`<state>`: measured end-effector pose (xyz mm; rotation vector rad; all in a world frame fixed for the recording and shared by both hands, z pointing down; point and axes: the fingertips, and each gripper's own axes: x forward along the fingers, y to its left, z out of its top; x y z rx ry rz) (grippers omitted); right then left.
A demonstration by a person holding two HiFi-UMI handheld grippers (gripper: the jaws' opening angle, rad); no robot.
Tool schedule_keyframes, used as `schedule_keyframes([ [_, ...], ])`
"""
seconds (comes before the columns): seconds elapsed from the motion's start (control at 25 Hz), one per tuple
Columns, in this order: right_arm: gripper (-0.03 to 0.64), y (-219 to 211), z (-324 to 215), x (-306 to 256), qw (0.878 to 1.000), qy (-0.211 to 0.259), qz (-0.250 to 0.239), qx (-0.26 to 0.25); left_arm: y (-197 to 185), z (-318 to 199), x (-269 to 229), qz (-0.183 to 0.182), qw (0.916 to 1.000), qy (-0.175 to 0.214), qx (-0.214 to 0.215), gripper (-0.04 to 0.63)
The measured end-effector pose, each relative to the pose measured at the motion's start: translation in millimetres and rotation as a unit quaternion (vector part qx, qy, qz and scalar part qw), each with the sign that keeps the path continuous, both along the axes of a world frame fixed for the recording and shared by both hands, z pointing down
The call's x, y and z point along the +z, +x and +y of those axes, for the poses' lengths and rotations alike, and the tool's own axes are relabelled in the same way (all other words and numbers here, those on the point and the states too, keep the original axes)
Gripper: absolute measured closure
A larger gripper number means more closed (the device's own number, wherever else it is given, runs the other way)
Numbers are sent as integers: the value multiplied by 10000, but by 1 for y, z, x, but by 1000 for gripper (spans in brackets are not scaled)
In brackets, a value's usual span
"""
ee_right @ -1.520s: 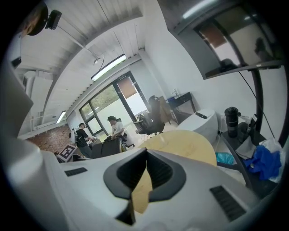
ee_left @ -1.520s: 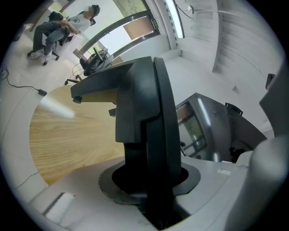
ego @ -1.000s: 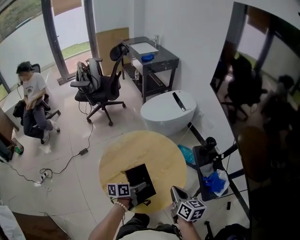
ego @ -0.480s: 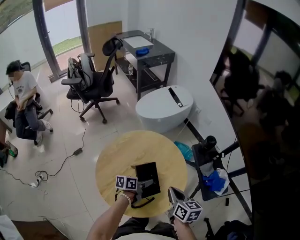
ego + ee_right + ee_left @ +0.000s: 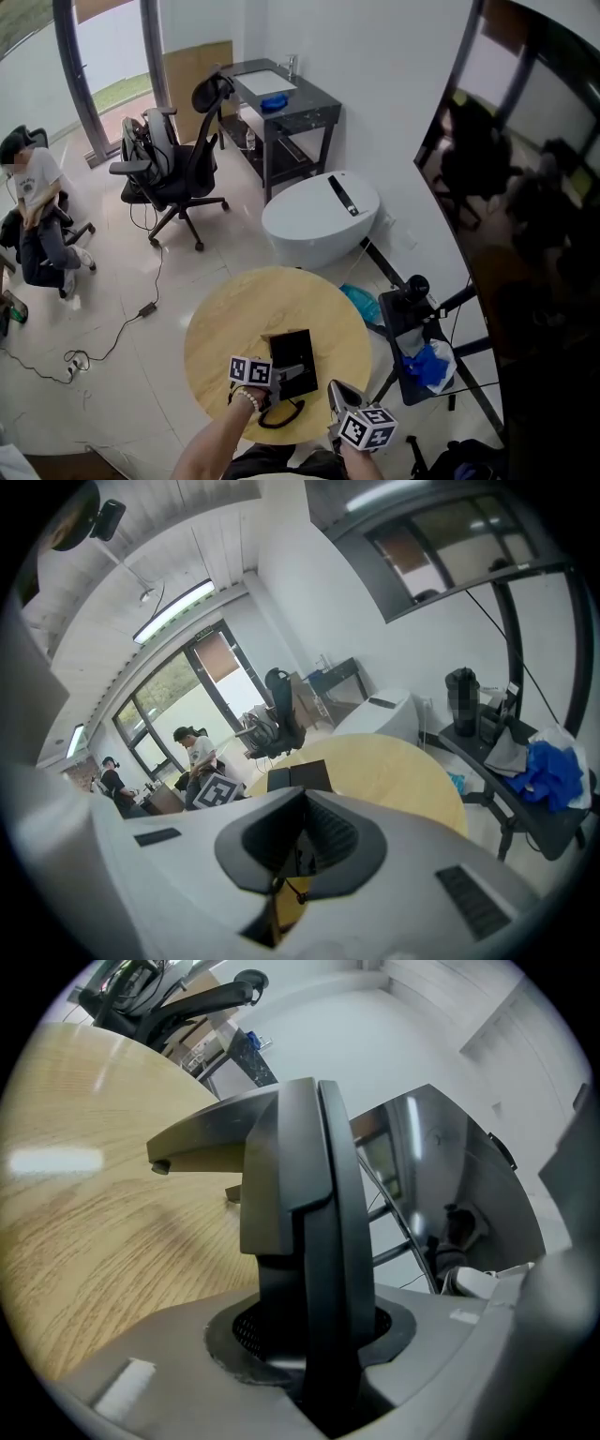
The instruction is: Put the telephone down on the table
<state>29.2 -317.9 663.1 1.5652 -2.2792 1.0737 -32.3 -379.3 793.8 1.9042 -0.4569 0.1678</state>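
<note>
A: Left gripper (image 5: pixel 291 377)?
B: Jaws clamped on the black telephone (image 5: pixel 294 349), tilted low at the round desk's (image 5: pixel 234 309) near edge (contact unclear).
A: Right gripper (image 5: pixel 300 836)?
B: Jaws together, empty, beside that edge.

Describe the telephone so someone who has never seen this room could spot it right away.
Find the round wooden table in the middle of the tiled floor. Toward its edge nearest the person is the telephone, clamped in the left gripper. It is the only flat black box on the pale wood, dark beside the grey grippers.
</note>
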Motion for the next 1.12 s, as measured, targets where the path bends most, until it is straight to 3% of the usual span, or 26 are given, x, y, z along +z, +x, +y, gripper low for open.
schedule_keyframes([
  [0.32, 617, -8, -6, 7, 10000, -73, -31, -25, 1, 2, 9, 10, 9995, 169, 261, 433],
  [0.8, 617, -9, -11, 9, 9999, -133, -43, -42, -7, 3, 14, -30, 9993, 206, 297, 419],
  [1.12, 617, -8, -9, 6, 9999, -141, -10, -95, -16, -1, 27, -786, 9957, 427, 235, 345],
])
